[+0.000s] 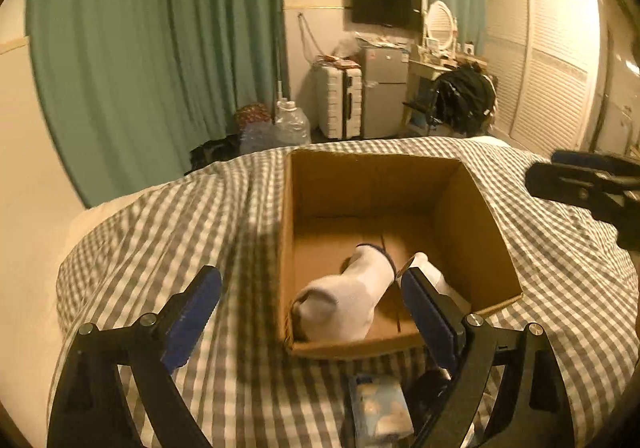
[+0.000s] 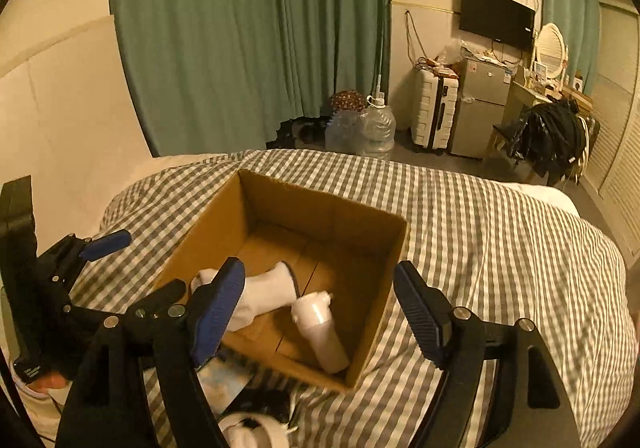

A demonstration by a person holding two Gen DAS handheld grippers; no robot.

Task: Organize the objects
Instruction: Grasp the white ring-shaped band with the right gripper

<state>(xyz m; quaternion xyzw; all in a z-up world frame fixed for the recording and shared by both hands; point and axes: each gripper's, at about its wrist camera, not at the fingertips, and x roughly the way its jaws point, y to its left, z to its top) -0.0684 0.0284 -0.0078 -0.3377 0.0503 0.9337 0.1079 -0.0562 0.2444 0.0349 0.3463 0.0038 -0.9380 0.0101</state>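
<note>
Ahead of the left tongs, spread and empty, the cardboard box on the checked bed already holds a white sock, while a light packet waits on the near side. From the right view, the right tongs are likewise spread and empty above the box, a white bottle lies inside beside the sock, and more items near the bottom edge seem left to pack; the left tongs crowd that side.

Box on bed, sock beside bottle inside

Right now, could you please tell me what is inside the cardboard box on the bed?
The cardboard box holds a white sock and a white plastic bottle, both lying on its floor. The near-left corner is hidden behind the box wall and the sock.
</note>
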